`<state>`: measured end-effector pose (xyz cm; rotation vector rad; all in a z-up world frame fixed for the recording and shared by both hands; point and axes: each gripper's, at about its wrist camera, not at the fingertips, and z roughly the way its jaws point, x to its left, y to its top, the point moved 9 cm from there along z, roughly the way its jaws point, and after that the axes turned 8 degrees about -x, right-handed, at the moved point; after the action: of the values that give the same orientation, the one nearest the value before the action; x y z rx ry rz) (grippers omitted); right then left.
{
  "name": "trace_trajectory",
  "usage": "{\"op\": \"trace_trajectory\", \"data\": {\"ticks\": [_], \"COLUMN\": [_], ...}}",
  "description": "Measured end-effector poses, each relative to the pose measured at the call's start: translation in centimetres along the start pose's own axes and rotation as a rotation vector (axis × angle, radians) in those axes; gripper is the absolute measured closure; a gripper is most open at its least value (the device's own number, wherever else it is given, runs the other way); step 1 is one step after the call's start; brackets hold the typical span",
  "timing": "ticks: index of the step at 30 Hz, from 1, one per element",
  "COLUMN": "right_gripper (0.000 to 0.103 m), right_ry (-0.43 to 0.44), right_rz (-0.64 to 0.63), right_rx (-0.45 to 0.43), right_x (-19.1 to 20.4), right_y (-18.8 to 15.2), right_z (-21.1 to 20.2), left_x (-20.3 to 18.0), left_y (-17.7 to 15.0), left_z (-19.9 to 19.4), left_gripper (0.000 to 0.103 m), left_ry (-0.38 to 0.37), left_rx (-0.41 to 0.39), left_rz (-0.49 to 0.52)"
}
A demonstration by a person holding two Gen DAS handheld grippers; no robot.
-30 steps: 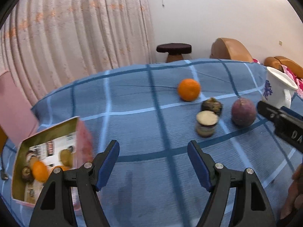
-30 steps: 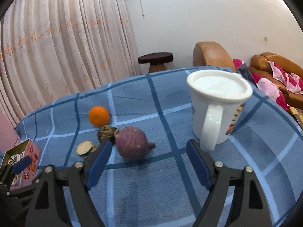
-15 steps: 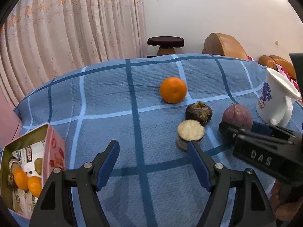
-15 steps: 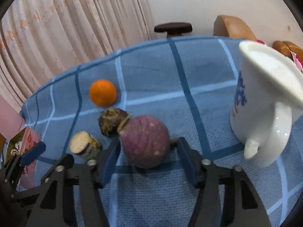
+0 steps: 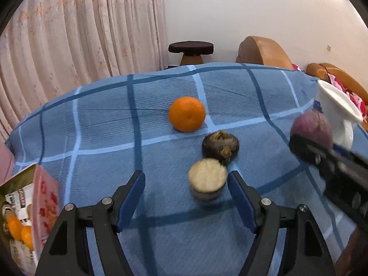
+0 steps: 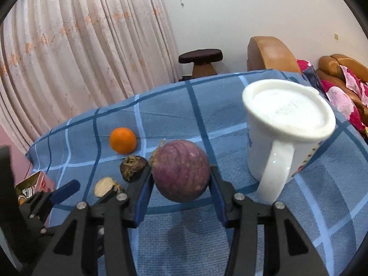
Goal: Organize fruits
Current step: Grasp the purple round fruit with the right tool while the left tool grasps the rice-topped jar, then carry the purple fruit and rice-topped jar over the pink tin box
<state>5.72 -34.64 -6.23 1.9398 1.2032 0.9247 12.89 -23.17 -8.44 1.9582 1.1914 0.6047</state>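
Note:
In the right wrist view a round purple fruit (image 6: pixel 180 170) sits between the blue pads of my right gripper (image 6: pixel 180 179). The jaws are closing, both pads press on it, and it hangs just above the blue checked cloth (image 6: pixel 174 105). Left of it lie a dark brown fruit (image 6: pixel 132 164), a cut half fruit (image 6: pixel 104 186) and an orange (image 6: pixel 122 140). My left gripper (image 5: pixel 185 181) is open low over the cloth. The cut half fruit (image 5: pixel 208 178) stands between its fingers, close to the right one. The dark fruit (image 5: pixel 220 146) and the orange (image 5: pixel 186 113) lie beyond.
A white mug (image 6: pixel 283 124) stands upside down right of the purple fruit. An open carton (image 5: pixel 43 197) with oranges inside sits at the cloth's left edge. Curtains, a stool and brown sofas stand behind the table.
My right gripper advanced around the purple fruit, narrowed onto it and raised it a little. My left gripper moved forward and right until the cut half fruit stood between its fingers.

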Motion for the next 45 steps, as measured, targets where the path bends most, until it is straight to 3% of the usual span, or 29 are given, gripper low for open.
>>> {"op": "trace_trajectory", "data": {"ticks": [2, 4, 5, 8, 13, 24, 45], "right_gripper": [0.053, 0.053, 0.053, 0.053, 0.053, 0.053, 0.053], "right_ry": [-0.003, -0.006, -0.008, -0.011, -0.031, -0.062, -0.010], "right_rz": [0.008, 0.017, 0.017, 0.009, -0.035, -0.097, -0.171], "right_rx": [0.010, 0.017, 0.016, 0.011, -0.012, -0.131, -0.211], "right_x": [0.0, -0.1, -0.1, -0.1, 0.4, 1.1, 8.2], "right_y": [0.2, 0.1, 0.1, 0.3, 0.3, 1.1, -1.6], "right_z": [0.5, 0.6, 0.7, 0.7, 0.8, -0.5, -4.6], "left_x": [-0.2, -0.9, -1.2, -1.3, 0.0, 3.8, 10.3], "left_y": [0.1, -0.2, -0.4, -0.5, -0.4, -0.3, -2.8], "left_z": [1.0, 1.6, 1.7, 1.4, 0.1, -5.3, -10.3], "left_gripper": [0.043, 0.065, 0.067, 0.067, 0.067, 0.067, 0.067], "left_ry": [-0.010, -0.052, -0.060, -0.042, -0.034, 0.130, 0.182], "left_rx": [0.026, 0.058, 0.069, 0.063, 0.025, -0.154, -0.223], "left_rz": [-0.021, -0.034, -0.028, -0.010, -0.067, -0.014, -0.018]}}
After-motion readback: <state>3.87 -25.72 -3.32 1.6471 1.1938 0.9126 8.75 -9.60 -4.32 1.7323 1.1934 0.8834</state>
